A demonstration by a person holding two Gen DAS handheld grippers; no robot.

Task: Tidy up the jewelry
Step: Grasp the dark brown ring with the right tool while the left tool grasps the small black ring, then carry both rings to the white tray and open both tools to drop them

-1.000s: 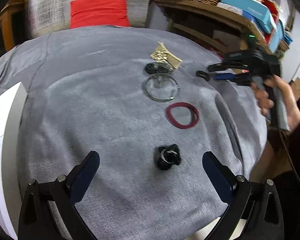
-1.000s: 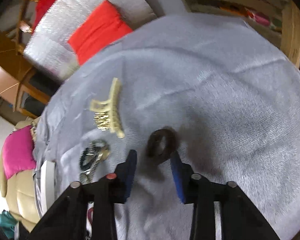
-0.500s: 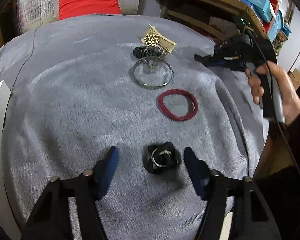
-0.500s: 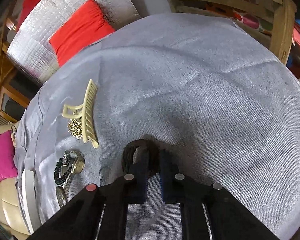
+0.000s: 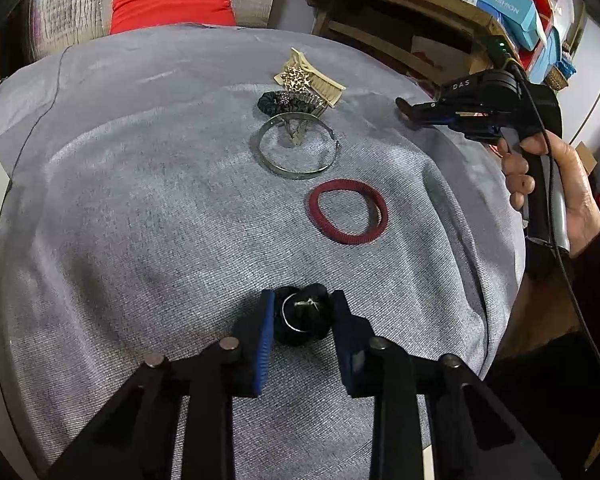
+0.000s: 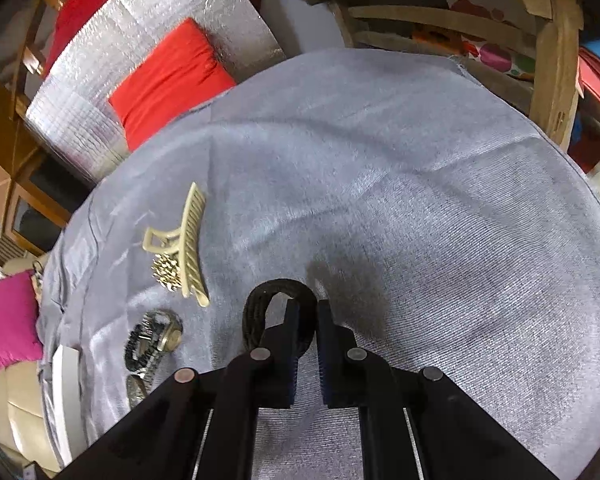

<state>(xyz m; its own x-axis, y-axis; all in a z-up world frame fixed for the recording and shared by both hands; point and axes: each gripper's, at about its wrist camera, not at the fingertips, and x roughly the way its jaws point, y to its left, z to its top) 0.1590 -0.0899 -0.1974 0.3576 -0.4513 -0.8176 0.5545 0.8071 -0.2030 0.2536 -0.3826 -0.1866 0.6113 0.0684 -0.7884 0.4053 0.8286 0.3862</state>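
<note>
The left gripper has just been closing; its fingers now flank a black scrunchie carrying a thin ring, near on the tabletop. The right gripper is clamped on a black hair tie, far right. Risk: the soft scrunchie compresses, and the ring may slip free on lifting.

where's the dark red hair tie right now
In the left wrist view the dark red elastic hair tie lies flat on the grey cloth, right of centre, just below and right of the thin metal bangle.
</note>
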